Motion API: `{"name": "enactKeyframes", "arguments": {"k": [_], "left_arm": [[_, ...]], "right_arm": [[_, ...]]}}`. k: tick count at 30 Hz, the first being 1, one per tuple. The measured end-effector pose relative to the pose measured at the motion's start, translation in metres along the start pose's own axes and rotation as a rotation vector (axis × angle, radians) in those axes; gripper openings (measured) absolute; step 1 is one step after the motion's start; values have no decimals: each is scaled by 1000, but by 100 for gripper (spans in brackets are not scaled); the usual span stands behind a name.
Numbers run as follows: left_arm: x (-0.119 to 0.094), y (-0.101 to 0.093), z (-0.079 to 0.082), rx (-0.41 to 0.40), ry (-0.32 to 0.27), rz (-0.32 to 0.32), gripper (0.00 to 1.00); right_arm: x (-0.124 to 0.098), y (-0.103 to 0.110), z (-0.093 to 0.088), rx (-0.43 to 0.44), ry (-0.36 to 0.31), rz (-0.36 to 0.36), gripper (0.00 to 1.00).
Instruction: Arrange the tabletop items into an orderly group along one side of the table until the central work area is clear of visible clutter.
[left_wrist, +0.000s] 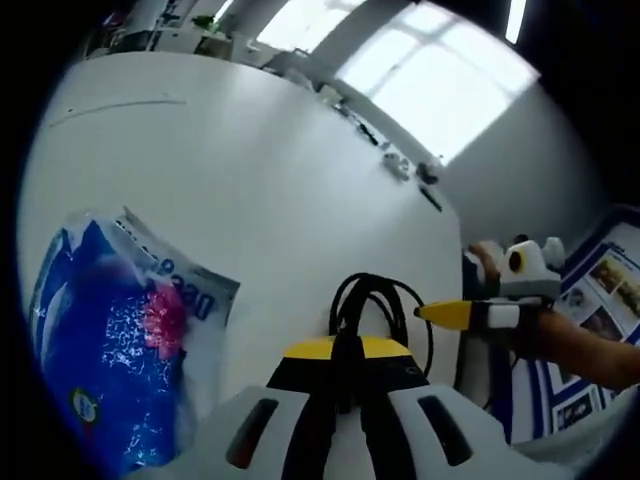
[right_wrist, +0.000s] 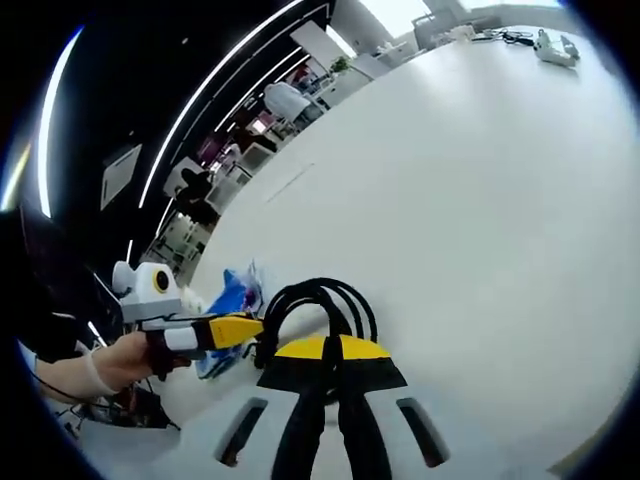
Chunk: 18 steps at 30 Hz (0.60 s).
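Observation:
A coiled black cable loops up right over the yellow tips of my left gripper. Its jaws are closed together with the strands running down between them. The right gripper reaches in from the right, its tip at the coil's edge. In the right gripper view the same cable rises from my right gripper, which is also shut on it. The left gripper comes in from the left there. A blue plastic bag with a pink patch lies flat on the white table, and the bag also shows behind the left gripper.
Small dark items sit along the table's far edge by the window. A white device with cables rests at a distant corner. A person's hand holds the left gripper. Posters lie beyond the table's right side.

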<state>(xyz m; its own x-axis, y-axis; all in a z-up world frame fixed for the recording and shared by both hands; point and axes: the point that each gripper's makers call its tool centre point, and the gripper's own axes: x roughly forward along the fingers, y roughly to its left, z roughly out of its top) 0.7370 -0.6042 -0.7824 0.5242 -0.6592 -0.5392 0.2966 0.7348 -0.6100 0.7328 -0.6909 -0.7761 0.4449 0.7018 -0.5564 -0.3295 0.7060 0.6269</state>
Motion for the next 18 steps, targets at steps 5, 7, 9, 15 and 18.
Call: {"name": "enactKeyframes", "arguments": {"k": [5,7,9,15,18], "left_arm": [[1,3,0,-9,4,2,2],[2,4,0,-12,5,3,2],[4,4,0,-14,5,3,2],[6,6,0,-19,8,4,2],[8,7,-1,-22,10,7,2]], "right_arm": [[2,-3,1,3,5,-3,0],[3,-4,1,3,6,-4,0],[3,-5,0,10,9,-5,0],[5,-10,0,10,13,-15,0],[5,-11,-1,10,16,-18,0]]}}
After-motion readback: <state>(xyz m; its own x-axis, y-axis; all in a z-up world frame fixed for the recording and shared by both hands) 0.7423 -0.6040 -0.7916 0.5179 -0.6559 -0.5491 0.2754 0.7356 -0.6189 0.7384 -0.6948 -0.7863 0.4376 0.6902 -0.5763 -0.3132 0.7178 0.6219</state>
